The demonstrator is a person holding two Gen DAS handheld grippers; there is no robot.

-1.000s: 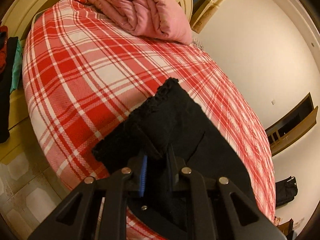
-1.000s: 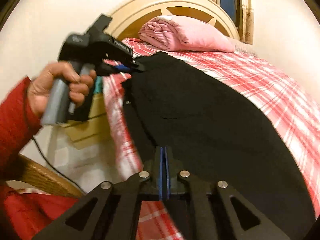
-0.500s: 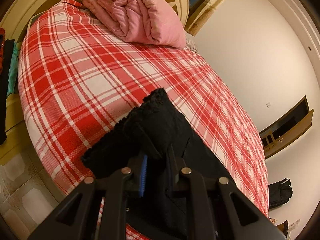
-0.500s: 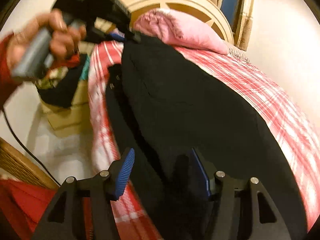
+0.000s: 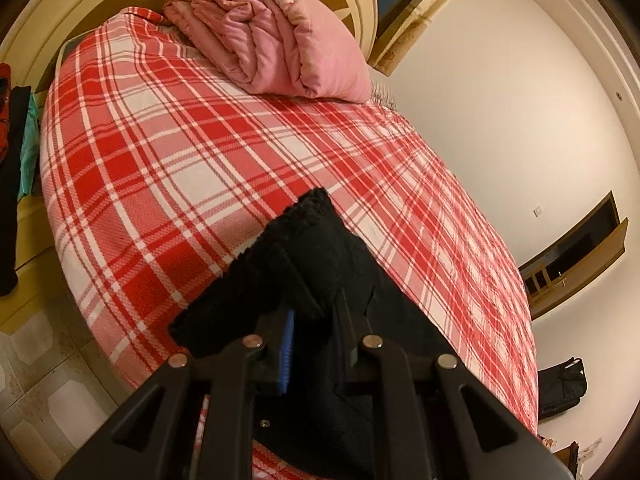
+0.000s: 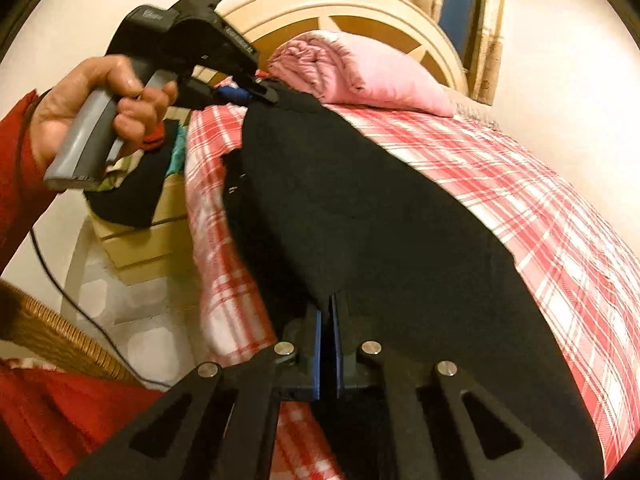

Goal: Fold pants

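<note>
Right wrist: both claws, left claw (image 5: 310,336) and right claw (image 6: 329,334), clamp black pants (image 6: 380,216).

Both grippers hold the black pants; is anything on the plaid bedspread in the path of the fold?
Nothing visible. The plaid bedspread beyond the black pants is bare; the pink quilt lies far off at the headboard.

Both wrist views close, angled down – share bed (image 5: 168,168).

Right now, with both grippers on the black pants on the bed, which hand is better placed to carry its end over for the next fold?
Left, probably. The left gripper is shut on the pants at their far end near the pink quilt. The right gripper has just closed on the near edge.
</note>
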